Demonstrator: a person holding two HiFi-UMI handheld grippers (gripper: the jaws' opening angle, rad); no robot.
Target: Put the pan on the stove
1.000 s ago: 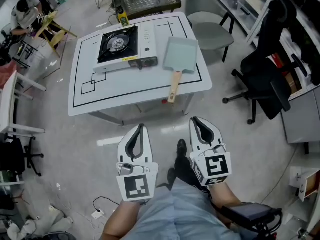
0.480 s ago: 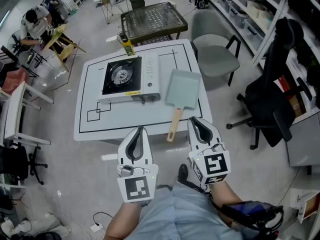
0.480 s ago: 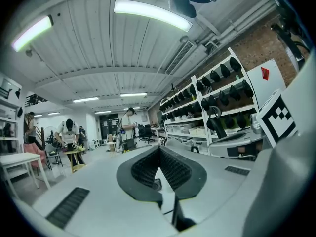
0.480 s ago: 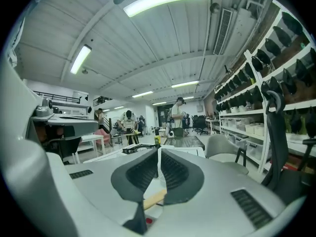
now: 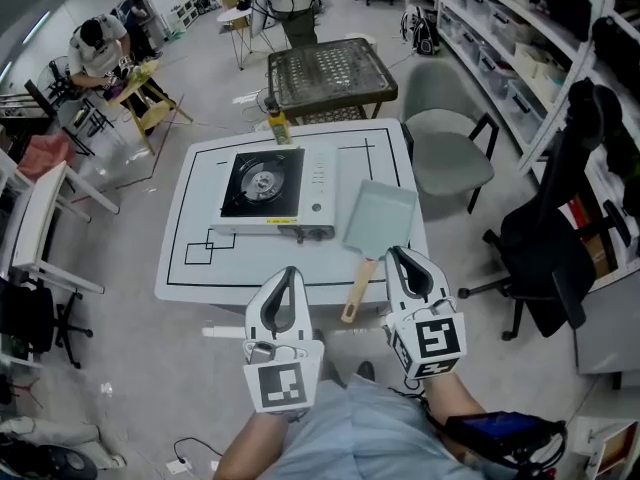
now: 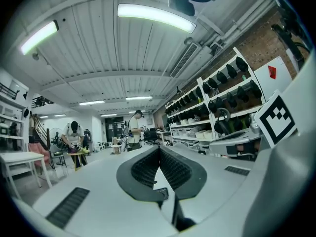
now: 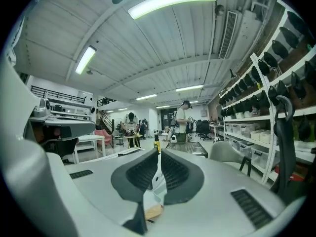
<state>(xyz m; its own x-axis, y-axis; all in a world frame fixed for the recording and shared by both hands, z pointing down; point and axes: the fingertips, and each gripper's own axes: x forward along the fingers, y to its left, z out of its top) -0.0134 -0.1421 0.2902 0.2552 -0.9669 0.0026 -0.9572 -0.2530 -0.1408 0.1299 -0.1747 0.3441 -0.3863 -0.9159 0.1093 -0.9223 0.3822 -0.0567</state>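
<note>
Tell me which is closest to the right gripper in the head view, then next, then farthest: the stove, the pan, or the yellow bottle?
From the right gripper:
1. pan, just ahead, with its wooden handle reaching almost to the jaws.
2. stove, farther off to the left on the table.
3. yellow bottle, at the table's far edge, behind the stove.

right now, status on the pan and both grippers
Both shut and empty: left gripper, right gripper, short of the table. The pan lies on it, right of the stove, handle toward us. Nothing between them.
</note>
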